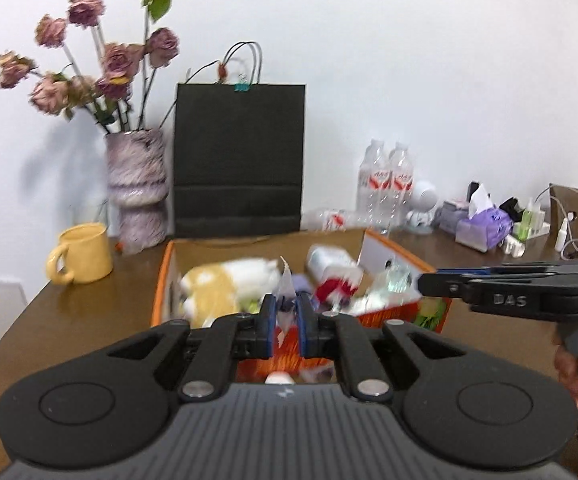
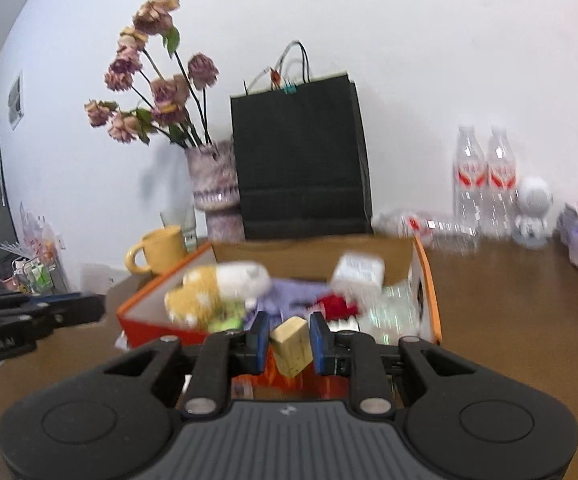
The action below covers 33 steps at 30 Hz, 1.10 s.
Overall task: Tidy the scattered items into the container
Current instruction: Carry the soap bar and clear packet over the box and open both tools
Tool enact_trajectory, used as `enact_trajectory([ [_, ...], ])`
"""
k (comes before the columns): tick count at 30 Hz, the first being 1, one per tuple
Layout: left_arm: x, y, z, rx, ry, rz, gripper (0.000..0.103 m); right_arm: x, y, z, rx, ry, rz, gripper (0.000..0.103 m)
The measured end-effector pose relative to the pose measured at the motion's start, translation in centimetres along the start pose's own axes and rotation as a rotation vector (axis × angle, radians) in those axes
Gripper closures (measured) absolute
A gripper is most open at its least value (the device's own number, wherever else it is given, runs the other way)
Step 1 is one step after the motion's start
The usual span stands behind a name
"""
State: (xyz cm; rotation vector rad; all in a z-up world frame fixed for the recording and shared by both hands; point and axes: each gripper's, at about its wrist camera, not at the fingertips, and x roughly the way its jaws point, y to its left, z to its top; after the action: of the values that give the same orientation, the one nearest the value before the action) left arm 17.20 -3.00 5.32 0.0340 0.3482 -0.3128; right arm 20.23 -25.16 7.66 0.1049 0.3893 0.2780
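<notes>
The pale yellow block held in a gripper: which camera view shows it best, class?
The right wrist view: the pale yellow block sits large and tilted between the right gripper pads. The left wrist view shows that gripper only side-on; the block is not visible.

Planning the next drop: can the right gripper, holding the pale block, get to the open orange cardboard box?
Probably yes: right gripper, shut on pale block, faces the orange cardboard box; its open top looks unobstructed.

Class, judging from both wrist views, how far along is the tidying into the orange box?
Done: a plush toy, a white packet and more lie in the orange box. In hand: the right tool grips a pale block; the left tool pinches a clear wrapper. Left: dropping both in.
</notes>
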Motion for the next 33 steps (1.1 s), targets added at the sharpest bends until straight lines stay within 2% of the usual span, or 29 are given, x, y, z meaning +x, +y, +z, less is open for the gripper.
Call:
enact_trajectory([
  [5,5.0,0.0,0.8,0.004,0.018,-0.017,0.092,3.5,0.2,2.0,-0.024,0.002,-0.009,0.083],
  [11,11.1,1.9,0.1,-0.042,0.069,0.003,0.092,9.2,-0.1,1.7,-0.031,0.08,0.005,0.083],
  [16,12.8,2.7,-0.8,-0.037,0.08,0.02,0.092,12.0,-0.1,1.3,-0.057,0.114,0.012,0.083],
  [21,13.2,3.2,-1.3,-0.042,0.088,0.029,0.089,13.0,-0.2,1.1,-0.067,0.132,0.017,0.083],
  [23,13.1,3.2,-1.4,-0.043,0.081,0.031,0.075,13.1,-0.2,1.0,-0.067,0.143,0.015,0.082],
  [24,12.9,3.2,-1.5,-0.043,0.075,0.036,0.06,13.1,-0.2,0.9,-0.066,0.146,0.013,0.082],
  [25,12.7,3.1,-1.5,-0.04,0.066,0.046,0.05,13.0,-0.2,0.9,-0.07,0.146,0.009,0.078],
  [28,12.0,2.9,-1.3,-0.026,0.037,0.062,0.037,12.4,-0.2,1.0,-0.067,0.132,-0.004,0.056],
  [31,11.5,2.9,-1.3,-0.04,0.026,0.077,0.026,11.8,-0.2,1.1,-0.067,0.115,-0.023,0.049],
  [33,11.2,3.0,-1.3,-0.046,0.021,0.084,0.021,11.5,-0.3,1.1,-0.059,0.11,-0.034,0.044],
])
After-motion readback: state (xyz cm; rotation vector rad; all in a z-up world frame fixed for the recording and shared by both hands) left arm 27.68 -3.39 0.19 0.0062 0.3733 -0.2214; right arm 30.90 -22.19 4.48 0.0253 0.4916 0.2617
